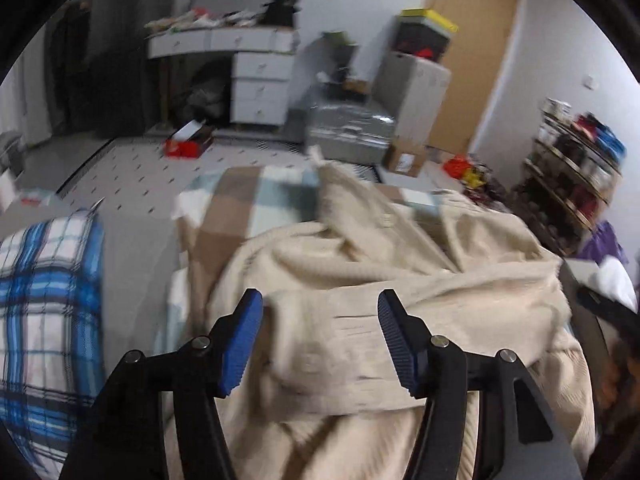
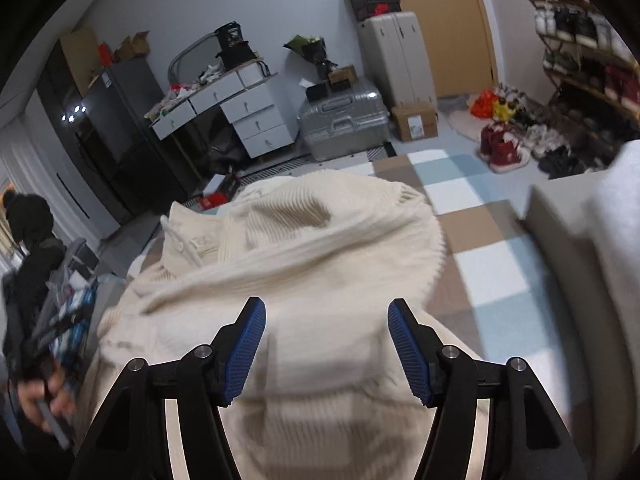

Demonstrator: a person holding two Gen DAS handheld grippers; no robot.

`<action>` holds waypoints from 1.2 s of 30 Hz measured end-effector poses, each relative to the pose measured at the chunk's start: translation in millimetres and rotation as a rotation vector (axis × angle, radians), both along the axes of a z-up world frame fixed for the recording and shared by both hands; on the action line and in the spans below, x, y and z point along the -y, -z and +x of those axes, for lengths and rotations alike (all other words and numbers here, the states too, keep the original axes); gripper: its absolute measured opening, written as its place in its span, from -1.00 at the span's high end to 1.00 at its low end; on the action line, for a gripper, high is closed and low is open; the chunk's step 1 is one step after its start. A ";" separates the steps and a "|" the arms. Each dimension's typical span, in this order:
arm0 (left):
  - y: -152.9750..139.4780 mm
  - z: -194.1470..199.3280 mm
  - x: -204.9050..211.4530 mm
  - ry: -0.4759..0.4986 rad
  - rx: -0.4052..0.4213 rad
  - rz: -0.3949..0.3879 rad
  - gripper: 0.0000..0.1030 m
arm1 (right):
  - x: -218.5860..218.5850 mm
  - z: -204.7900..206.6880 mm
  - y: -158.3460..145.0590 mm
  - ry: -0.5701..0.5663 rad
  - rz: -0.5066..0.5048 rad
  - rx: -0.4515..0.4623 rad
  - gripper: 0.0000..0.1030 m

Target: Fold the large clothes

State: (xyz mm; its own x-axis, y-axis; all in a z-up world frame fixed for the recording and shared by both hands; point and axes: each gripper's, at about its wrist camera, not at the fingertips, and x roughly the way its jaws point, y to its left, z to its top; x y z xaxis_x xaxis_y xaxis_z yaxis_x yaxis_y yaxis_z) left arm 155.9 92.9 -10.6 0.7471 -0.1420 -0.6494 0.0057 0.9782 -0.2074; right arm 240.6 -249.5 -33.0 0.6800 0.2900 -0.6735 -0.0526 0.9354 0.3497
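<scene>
The cream ribbed sweater (image 2: 304, 240) lies bunched on the checked blanket (image 2: 480, 216). Both the left gripper (image 1: 320, 336) and right gripper (image 2: 326, 340) hover over it, jaws apart, holding nothing. A grab into that loose heap could catch several layers and skew the fold.

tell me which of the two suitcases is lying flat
The silver ribbed suitcase lies flat on the floor beside the white drawers. The beige suitcase behind it stands upright with boxes on top.

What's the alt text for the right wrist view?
Open right gripper above a cream ribbed knit sweater heaped on a brown, blue and white checked blanket. Behind: silver suitcase, white drawers, shoe rack.
</scene>
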 end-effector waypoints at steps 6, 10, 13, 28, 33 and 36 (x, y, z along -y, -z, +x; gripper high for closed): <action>43.3 32.3 30.5 0.109 -0.109 0.111 -0.06 | -13.3 68.4 39.3 0.062 -0.078 -0.104 -0.20; 51.4 39.5 24.6 0.106 -0.131 0.093 -0.06 | -25.6 77.2 51.6 0.049 -0.190 -0.119 -0.20; 33.1 23.0 21.0 0.097 -0.109 0.063 -0.06 | -26.9 44.3 33.1 0.044 -0.191 -0.058 -0.20; 21.4 -141.0 -48.8 -0.177 -0.104 0.021 -0.06 | -67.2 -41.5 11.7 -0.126 -0.233 0.039 -0.24; 31.4 -196.4 -81.7 -0.377 -0.124 -0.036 -0.06 | -88.4 -71.5 1.7 -0.223 -0.118 0.047 -0.24; 46.3 -225.8 -91.6 -0.427 -0.166 -0.130 -0.06 | -109.6 -82.2 3.3 -0.279 -0.092 0.034 -0.24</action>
